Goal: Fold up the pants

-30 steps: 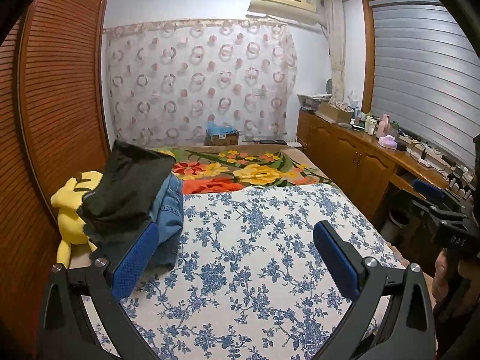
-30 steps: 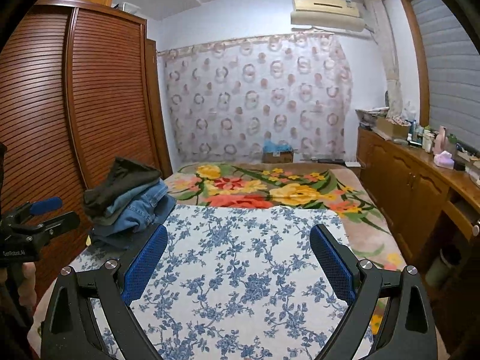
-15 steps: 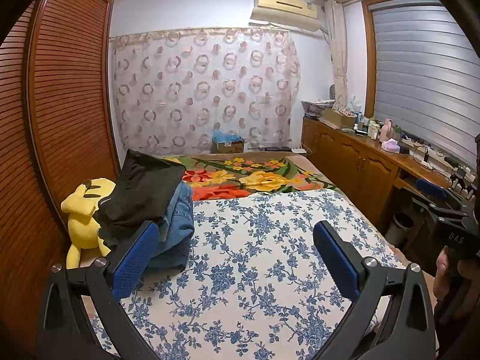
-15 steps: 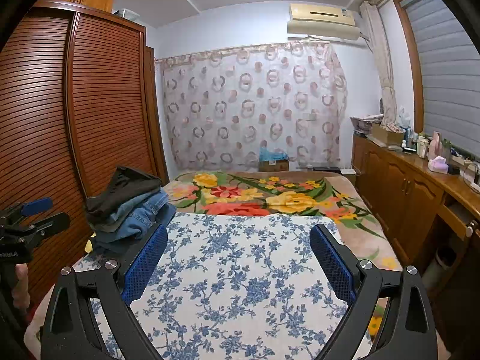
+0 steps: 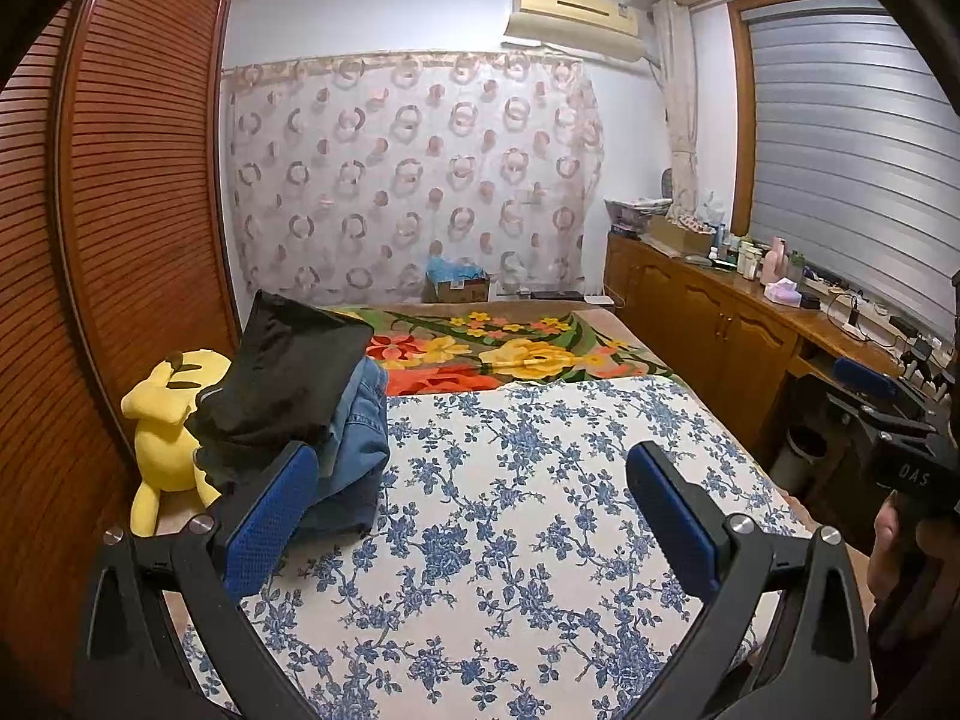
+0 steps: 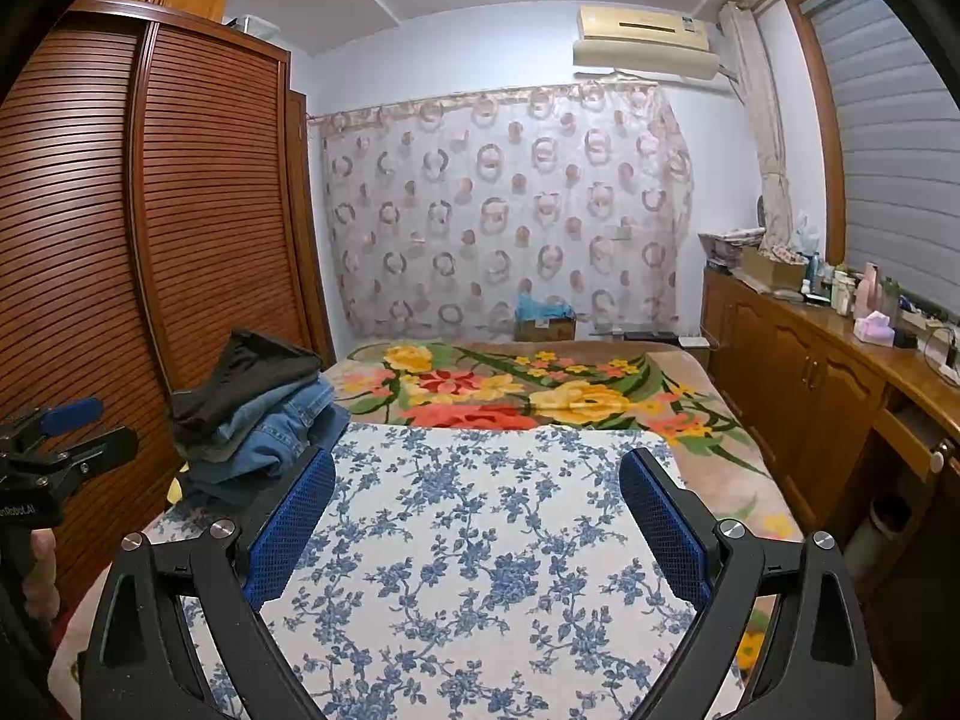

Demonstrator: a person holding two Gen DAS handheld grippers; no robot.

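Observation:
A stack of folded pants lies at the left side of the bed: a dark pair (image 5: 288, 372) on top of blue jeans (image 5: 360, 432). The stack also shows in the right wrist view (image 6: 258, 408). My left gripper (image 5: 471, 474) is open and empty, held above the blue-flowered sheet (image 5: 510, 510), just right of the stack. My right gripper (image 6: 477, 480) is open and empty above the same sheet (image 6: 480, 528). Each gripper shows at the edge of the other's view: the right one (image 5: 888, 414) and the left one (image 6: 60, 438).
A yellow plush toy (image 5: 162, 420) sits beside the stack by the slatted wardrobe (image 5: 120, 210). A flowered blanket (image 5: 510, 354) covers the far half of the bed. A wooden counter (image 5: 750, 324) with bottles runs along the right wall. A bin (image 5: 801, 450) stands below it.
Both grippers have tilted upward, so more of the wall and ceiling shows. Both stay open and empty. The pants stack has not moved.

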